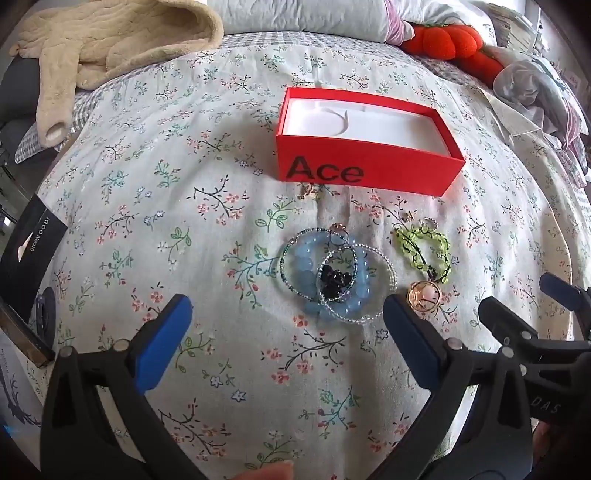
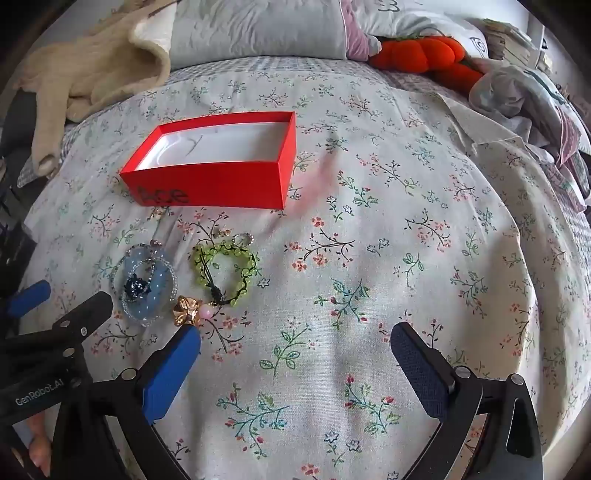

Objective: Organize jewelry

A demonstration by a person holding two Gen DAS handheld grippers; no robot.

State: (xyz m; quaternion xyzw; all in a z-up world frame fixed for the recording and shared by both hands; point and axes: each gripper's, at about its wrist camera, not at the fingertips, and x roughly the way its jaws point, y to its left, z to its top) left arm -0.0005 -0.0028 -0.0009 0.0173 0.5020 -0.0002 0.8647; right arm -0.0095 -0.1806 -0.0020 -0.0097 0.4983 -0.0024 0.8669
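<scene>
An open red box point(image 1: 369, 162) marked "Ace", white and empty inside, sits on the floral bedspread; it also shows in the right wrist view point(image 2: 214, 184). In front of it lie a pile of blue bead bracelets point(image 1: 332, 273) point(image 2: 147, 284), a green bead bracelet point(image 1: 424, 251) point(image 2: 225, 266), a gold clip point(image 1: 424, 293) point(image 2: 188, 310) and small charms point(image 1: 308, 192). My left gripper point(image 1: 288, 325) is open, just short of the blue bracelets. My right gripper point(image 2: 295, 350) is open and empty, right of the jewelry.
A beige fleece garment point(image 1: 110, 40) lies at the back left. Pillows point(image 2: 258, 29), an orange plush point(image 2: 424, 51) and crumpled clothes point(image 2: 535, 103) line the back and right. A black box point(image 1: 29, 251) sits at the left edge.
</scene>
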